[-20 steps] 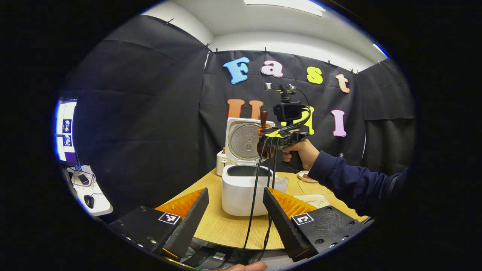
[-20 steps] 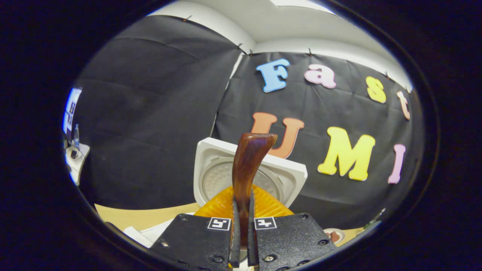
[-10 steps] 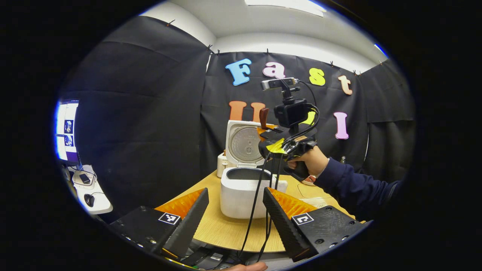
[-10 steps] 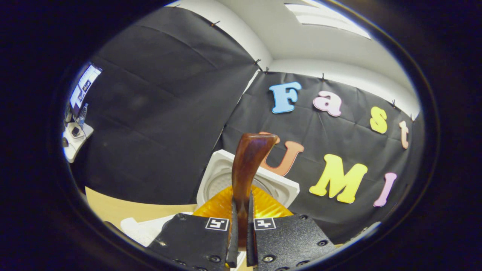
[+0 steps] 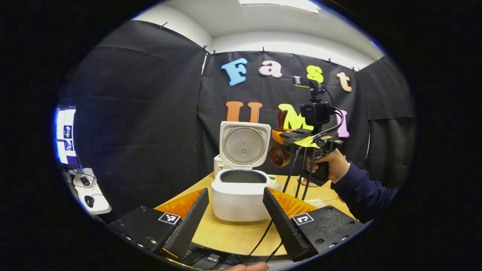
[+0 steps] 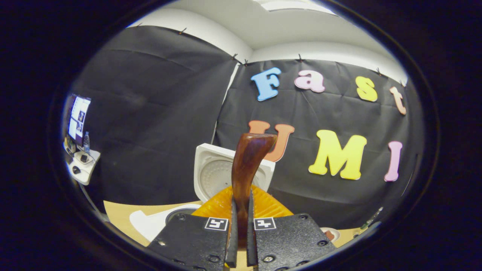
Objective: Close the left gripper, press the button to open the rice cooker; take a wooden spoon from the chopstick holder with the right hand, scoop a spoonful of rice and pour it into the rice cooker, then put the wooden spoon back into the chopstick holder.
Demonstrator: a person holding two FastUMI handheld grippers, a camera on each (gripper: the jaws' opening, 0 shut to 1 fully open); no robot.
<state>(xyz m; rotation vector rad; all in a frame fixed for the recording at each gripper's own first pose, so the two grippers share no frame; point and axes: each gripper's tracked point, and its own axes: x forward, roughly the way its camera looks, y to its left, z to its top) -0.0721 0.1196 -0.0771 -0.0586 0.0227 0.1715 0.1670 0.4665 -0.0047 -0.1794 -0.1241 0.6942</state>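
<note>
One spoon (image 6: 246,169) stands clamped between my right claw's (image 6: 241,226) two fingers, its handle rising straight up ahead of the tips and curling over at the top. In the left gripper view the same spoon (image 5: 279,155) hangs bowl-down beneath that claw (image 5: 283,136), handle tip poking up above it. My right hand (image 5: 328,165) grips the claw's handle from below, sleeve (image 5: 361,188) trailing off to the right, the claw held level and raised above the table (image 5: 233,233), to the right of the cooker (image 5: 239,194) and higher than its rim.

The cooker's lid (image 5: 244,143) stands open and upright; the pot's dark mouth faces up. From my right claw, the lid (image 6: 214,173) sits just behind and left of the spoon handle, and the cooker body (image 6: 158,222) lies low to the left. A small dish (image 6: 330,234) peeks out low on the right.

My left claw (image 5: 235,210) is spread wide, fingers well apart and holding nothing, with the cooker framed between them farther off. Cables (image 5: 297,177) dangle from the right claw. A screen (image 5: 64,137) glows far left.
</note>
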